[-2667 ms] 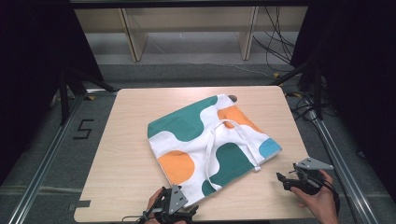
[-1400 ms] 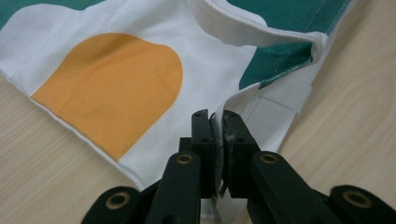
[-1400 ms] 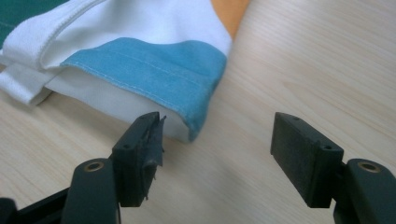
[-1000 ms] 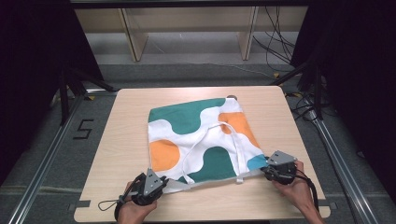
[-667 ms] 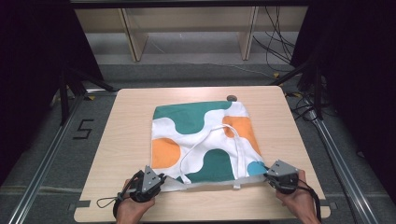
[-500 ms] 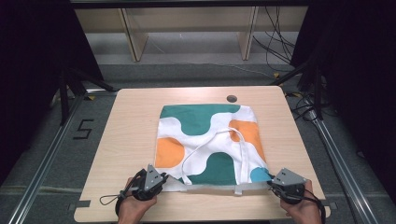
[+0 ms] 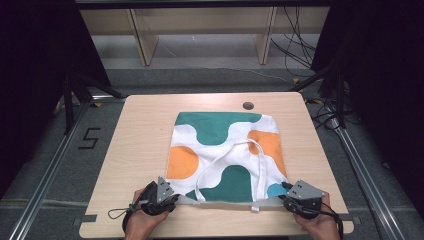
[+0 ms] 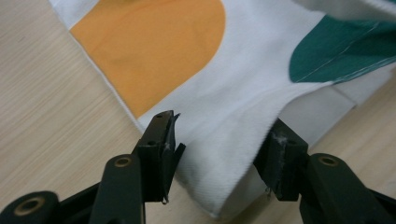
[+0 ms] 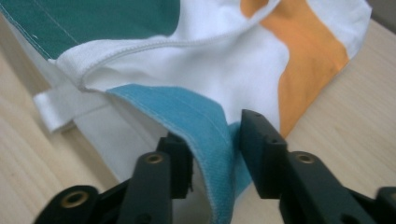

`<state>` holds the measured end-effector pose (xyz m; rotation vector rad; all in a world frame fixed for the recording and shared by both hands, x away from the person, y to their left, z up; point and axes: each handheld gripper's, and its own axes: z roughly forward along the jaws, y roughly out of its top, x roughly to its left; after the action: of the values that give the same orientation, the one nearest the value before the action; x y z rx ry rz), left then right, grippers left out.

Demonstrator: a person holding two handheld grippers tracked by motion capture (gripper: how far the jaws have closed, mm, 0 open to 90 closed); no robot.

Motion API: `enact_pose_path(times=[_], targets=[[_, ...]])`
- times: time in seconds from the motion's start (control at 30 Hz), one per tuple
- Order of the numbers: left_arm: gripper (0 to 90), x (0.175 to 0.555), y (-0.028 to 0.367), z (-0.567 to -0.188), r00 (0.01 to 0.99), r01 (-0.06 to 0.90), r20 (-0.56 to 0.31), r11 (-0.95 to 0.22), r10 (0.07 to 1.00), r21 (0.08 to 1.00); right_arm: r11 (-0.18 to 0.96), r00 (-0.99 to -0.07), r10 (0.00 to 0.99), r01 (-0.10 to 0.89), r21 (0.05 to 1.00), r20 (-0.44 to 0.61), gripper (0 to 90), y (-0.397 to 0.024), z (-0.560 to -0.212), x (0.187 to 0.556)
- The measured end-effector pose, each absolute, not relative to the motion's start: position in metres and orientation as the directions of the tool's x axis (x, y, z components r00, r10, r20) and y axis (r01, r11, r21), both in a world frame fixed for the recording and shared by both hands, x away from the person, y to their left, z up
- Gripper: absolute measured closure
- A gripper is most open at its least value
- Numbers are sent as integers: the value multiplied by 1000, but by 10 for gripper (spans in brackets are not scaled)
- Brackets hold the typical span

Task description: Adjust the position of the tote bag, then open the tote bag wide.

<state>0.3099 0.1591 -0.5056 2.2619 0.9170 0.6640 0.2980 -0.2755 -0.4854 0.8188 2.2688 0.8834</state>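
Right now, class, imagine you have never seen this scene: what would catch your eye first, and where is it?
First comes the patterned cloth bag, white with green and orange blobs, lying flat in the middle of the pale wooden table. Next, the two grippers at its near edge: the left gripper at the near left corner, fingers apart with white cloth between them, and the right gripper at the near right corner, with a blue fold between its fingers.

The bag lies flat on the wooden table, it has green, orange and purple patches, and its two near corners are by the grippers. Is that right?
Almost. The bag has no purple: its patches are green, orange and a small blue one on white, as the high view shows. It does lie flat on the table, with the left gripper and right gripper at its near corners.
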Motion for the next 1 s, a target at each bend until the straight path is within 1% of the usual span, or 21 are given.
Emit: enact_pose_path(times=[0.03, 0.07, 0.1, 0.17, 0.2, 0.27, 0.3, 0.37, 0.4, 0.43, 0.5, 0.53, 0.57, 0.63, 0.77, 0.8, 0.83, 0.87, 0.9, 0.93, 1.0], targets=[[500, 310, 159, -506, 636, 439, 219, -579, 740, 687, 595, -653, 705, 332, 732, -277, 680, -275, -485, 298], [500, 311, 161, -505, 627, 446, 209, -566, 751, 693, 592, -663, 697, 314, 742, -275, 728, -276, -484, 300], [517, 312, 163, -504, 623, 448, 206, -561, 754, 696, 569, -671, 700, 315, 760, -245, 798, -277, -482, 300], [547, 313, 163, -502, 626, 444, 201, -557, 753, 702, 562, -667, 703, 308, 767, -247, 830, -279, -481, 299], [584, 314, 162, -501, 627, 426, 215, -560, 749, 710, 558, -670, 701, 300, 774, -246, 835, -281, -480, 300], [652, 313, 161, -500, 644, 406, 204, -555, 738, 726, 540, -663, 712, 306, 784, -232, 843, -282, -479, 299], [675, 315, 162, -498, 657, 382, 223, -572, 720, 726, 538, -661, 714, 309, 784, -229, 846, -283, -478, 299], [719, 313, 161, -498, 646, 393, 210, -556, 734, 733, 533, -660, 717, 311, 787, -225, 856, -284, -478, 297], [745, 314, 162, -496, 655, 370, 226, -567, 721, 736, 534, -662, 714, 303, 789, -228, 861, -285, -477, 297], [763, 311, 161, -495, 638, 387, 222, -557, 737, 735, 528, -659, 718, 303, 793, -226, 864, -285, -477, 296], [787, 310, 159, -494, 641, 370, 239, -567, 729, 736, 522, -653, 725, 311, 794, -220, 865, -284, -477, 293], [796, 311, 161, -492, 651, 349, 268, -594, 710, 725, 523, -653, 724, 307, 795, -223, 865, -284, -477, 293], [803, 310, 159, -493, 644, 368, 234, -563, 728, 740, 524, -652, 724, 304, 795, -228, 863, -285, -477, 294], [810, 309, 159, -492, 646, 363, 243, -571, 724, 737, 524, -652, 724, 308, 794, -225, 859, -286, -477, 295], [819, 310, 160, -491, 649, 365, 226, -558, 727, 745, 535, -634, 738, 342, 773, -231, 751, -283, -483, 298], [821, 309, 160, -490, 646, 358, 233, -558, 727, 748, 543, -631, 741, 362, 758, -229, 731, -282, -485, 299], [821, 310, 161, -489, 653, 354, 239, -569, 718, 742, 558, -630, 737, 364, 746, -245, 731, -282, -487, 302], [823, 311, 161, -488, 654, 334, 258, -578, 711, 745, 570, -634, 730, 360, 739, -255, 737, -281, -488, 304], [823, 311, 161, -488, 654, 334, 258, -578, 711, 745, 570, -634, 730, 360, 739, -255, 737, -281, -488, 304], [825, 309, 160, -488, 649, 350, 237, -560, 723, 751, 598, -661, 701, 340, 726, -267, 826, -281, -489, 306], [827, 309, 162, -486, 650, 343, 236, -556, 723, 757, 595, -665, 698, 331, 732, -266, 866, -281, -487, 306]])
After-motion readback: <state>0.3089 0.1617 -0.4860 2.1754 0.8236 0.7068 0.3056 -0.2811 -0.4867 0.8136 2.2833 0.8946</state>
